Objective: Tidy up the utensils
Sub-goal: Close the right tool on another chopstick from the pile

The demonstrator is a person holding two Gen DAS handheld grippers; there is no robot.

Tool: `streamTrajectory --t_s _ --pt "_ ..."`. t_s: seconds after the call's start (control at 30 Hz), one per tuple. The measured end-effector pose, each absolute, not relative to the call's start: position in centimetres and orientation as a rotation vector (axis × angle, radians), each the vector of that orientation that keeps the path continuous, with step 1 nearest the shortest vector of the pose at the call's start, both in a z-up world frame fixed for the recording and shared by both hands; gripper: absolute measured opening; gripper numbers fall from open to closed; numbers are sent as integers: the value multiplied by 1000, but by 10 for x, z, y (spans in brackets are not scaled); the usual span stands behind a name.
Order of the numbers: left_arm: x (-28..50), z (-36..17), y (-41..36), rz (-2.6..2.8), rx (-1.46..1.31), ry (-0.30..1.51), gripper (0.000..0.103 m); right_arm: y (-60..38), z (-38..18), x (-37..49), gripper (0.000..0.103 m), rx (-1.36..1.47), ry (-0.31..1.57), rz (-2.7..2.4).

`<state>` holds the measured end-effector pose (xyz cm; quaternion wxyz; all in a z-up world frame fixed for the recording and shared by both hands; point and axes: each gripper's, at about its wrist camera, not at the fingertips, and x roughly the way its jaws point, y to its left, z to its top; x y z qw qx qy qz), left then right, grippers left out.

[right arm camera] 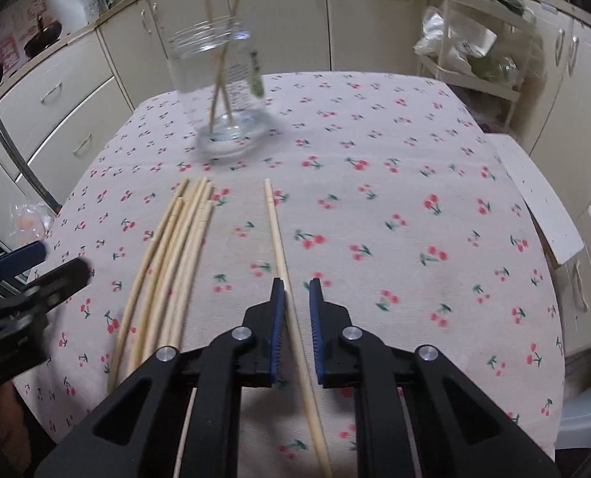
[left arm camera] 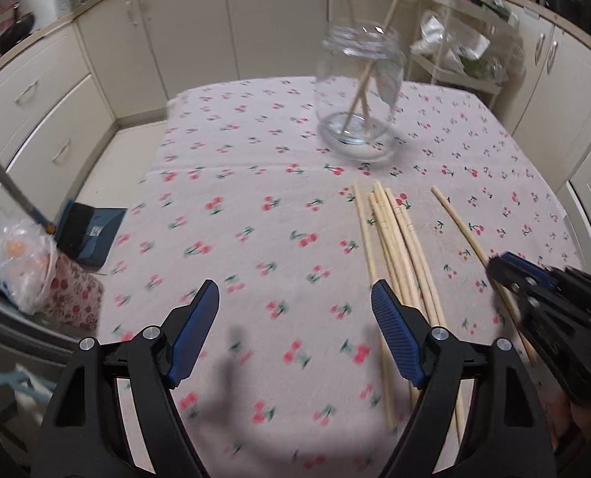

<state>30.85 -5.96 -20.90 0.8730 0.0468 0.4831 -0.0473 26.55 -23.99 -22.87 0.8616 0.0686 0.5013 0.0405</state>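
Observation:
A clear glass jar (left arm camera: 357,91) (right arm camera: 220,83) stands upright at the far side of the cherry-print tablecloth (left arm camera: 255,199), with a few wooden chopsticks leaning inside it. A loose bundle of several chopsticks (left arm camera: 391,239) (right arm camera: 176,247) lies on the cloth. One single chopstick (left arm camera: 458,223) (right arm camera: 277,235) lies apart to its right. My right gripper (right arm camera: 296,282) (left arm camera: 498,269) straddles that single chopstick. Its jaws are narrow, the left pad is at the stick and a gap shows on the right. My left gripper (left arm camera: 295,286) is wide open low over the cloth, its right finger (left arm camera: 391,318) over the bundle.
Cream cabinets surround the table on three sides. A wire rack (left arm camera: 454,47) with bags stands behind the right corner. A plastic bag (left arm camera: 28,263) and a blue box (left arm camera: 88,235) sit off the left edge. A white board (right arm camera: 534,207) lies off the right edge.

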Motion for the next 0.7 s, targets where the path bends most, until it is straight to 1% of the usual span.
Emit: streamTrajectory --t_s 0.23,0.5,0.57,0.6,0.63,0.7 --pt "334 -223 -75 -109 124 1044 75 -242 -230 265 14 188 1054 105" --pt "354 -238 -88 -109 161 1062 75 -235 -232 281 14 159 1057 130" --pt "358 -238 -87 -104 156 1051 72 -232 -232 286 20 144 1056 140" --pt "359 -238 -85 -106 156 1051 67 -230 -232 289 21 131 1055 143" --pt "360 -237 -84 -114 153 1058 65 -229 -232 292 23 122 1054 147" --pt "362 -237 -82 -125 150 1067 65 -227 -233 299 23 101 1054 150"
